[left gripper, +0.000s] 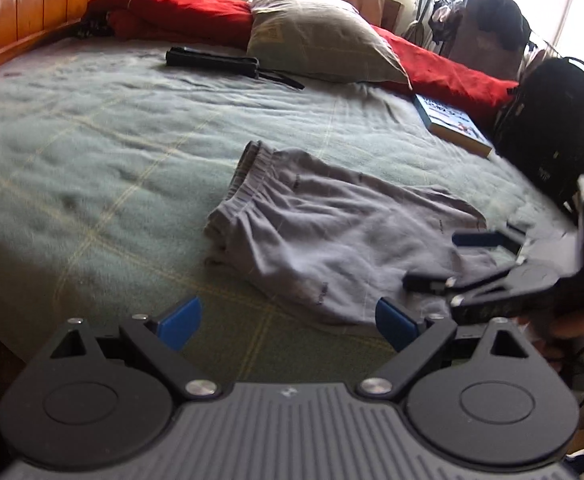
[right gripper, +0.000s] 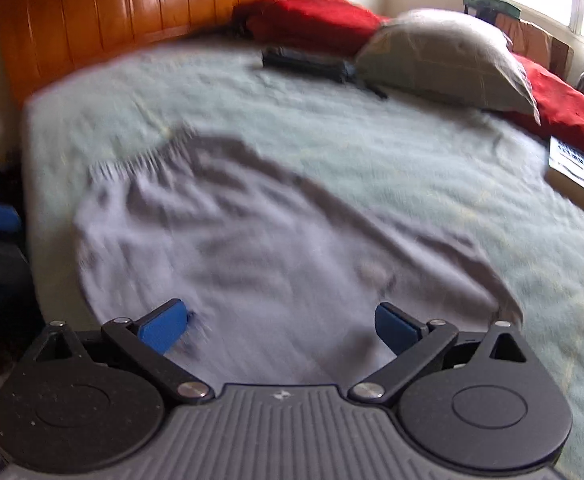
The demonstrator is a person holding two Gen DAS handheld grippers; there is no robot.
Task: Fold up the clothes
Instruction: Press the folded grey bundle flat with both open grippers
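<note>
I see the grey shorts point(left gripper: 323, 236) lying flat on the bed point(left gripper: 92, 128); my left gripper point(left gripper: 290, 322) has its fingers apart, empty; my right gripper point(right gripper: 282, 326) likewise, above the shorts.

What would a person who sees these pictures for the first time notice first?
Probably the grey shorts, which lie spread and wrinkled in the middle of the pale green bedspread, with both grippers open just before them. Next comes the bright red blanket bunched along the far side near the wooden headboard, with a beige pillow resting on it.
</note>
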